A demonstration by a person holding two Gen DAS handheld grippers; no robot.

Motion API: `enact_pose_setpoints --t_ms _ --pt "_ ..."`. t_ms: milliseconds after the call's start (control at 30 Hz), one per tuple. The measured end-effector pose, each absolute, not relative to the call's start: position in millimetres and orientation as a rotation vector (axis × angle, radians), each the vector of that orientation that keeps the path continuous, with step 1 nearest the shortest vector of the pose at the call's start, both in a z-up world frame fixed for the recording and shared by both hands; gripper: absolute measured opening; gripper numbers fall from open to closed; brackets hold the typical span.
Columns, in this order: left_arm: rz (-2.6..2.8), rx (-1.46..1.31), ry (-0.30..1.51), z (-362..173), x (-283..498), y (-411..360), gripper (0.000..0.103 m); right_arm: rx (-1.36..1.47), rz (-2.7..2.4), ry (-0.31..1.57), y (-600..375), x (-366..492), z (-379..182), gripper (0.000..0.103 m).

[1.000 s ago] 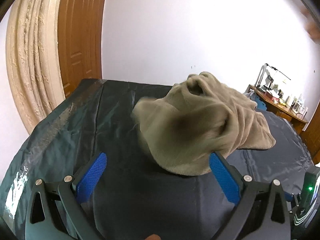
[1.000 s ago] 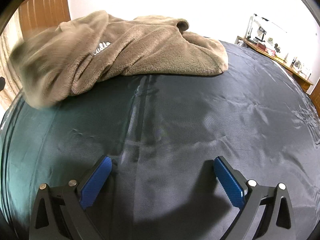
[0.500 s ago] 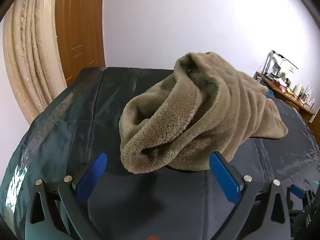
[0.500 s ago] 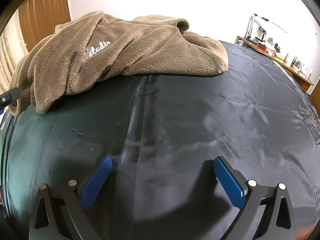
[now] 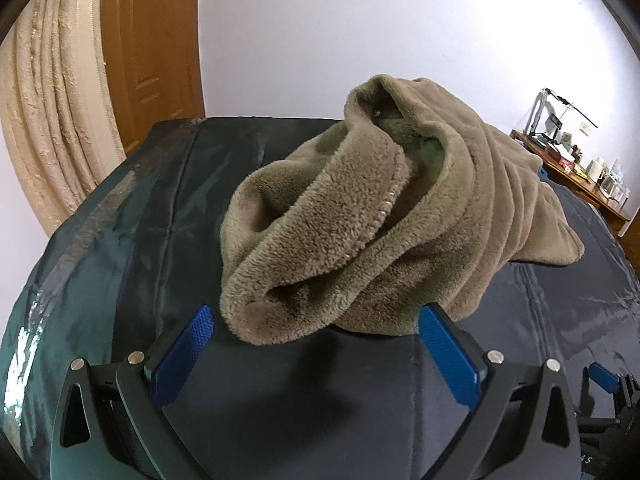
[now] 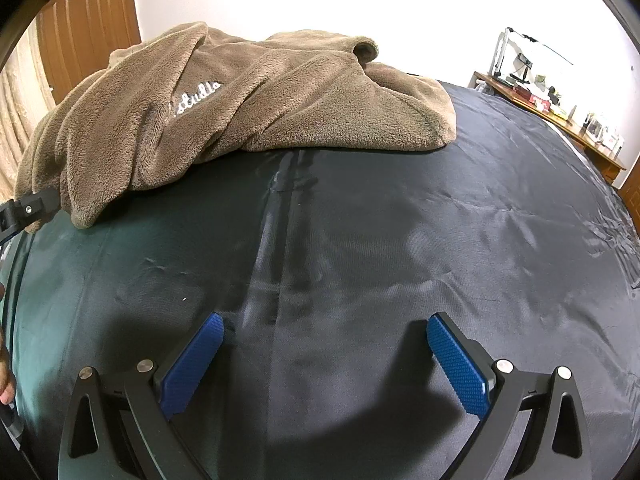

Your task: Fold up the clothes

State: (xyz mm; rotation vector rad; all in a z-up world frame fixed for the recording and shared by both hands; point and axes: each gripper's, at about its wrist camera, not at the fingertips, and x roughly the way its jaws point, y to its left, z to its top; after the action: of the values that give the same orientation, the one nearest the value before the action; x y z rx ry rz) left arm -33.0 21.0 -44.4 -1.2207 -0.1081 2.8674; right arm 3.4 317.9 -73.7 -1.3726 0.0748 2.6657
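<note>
Your left gripper (image 5: 316,344) gapes wide just short of the crumpled fleece garment (image 5: 360,232), probably lined up on its near hem; your right gripper (image 6: 324,356), equally wide, waits over bare dark sheet (image 6: 440,240).

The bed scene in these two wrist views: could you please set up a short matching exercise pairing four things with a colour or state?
Things:
1. fleece garment
2. bed cover
3. left gripper
4. door

Descriptions:
A. dark and smooth, spread flat
B. brown wood, behind the bed's far corner
C. olive-brown, lying crumpled in a heap
D. open, blue pads either side of the nearest fold

Pairs: 1-C, 2-A, 3-D, 4-B. The right gripper is also open, over bare cover.
</note>
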Motion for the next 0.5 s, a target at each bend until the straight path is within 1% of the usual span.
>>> enact_pose_setpoints --t_ms 200,500 --pt "2.837 -1.194 -0.093 -44.2 -36.3 27.6 0.103 -1.372 2.665 0.076 318.1 1.7 -74.1 0.103" --pt "2.819 -1.196 -0.138 -47.0 -37.6 24.3 0.103 -1.373 2.665 0.077 319.1 1.6 -73.7 0.103"
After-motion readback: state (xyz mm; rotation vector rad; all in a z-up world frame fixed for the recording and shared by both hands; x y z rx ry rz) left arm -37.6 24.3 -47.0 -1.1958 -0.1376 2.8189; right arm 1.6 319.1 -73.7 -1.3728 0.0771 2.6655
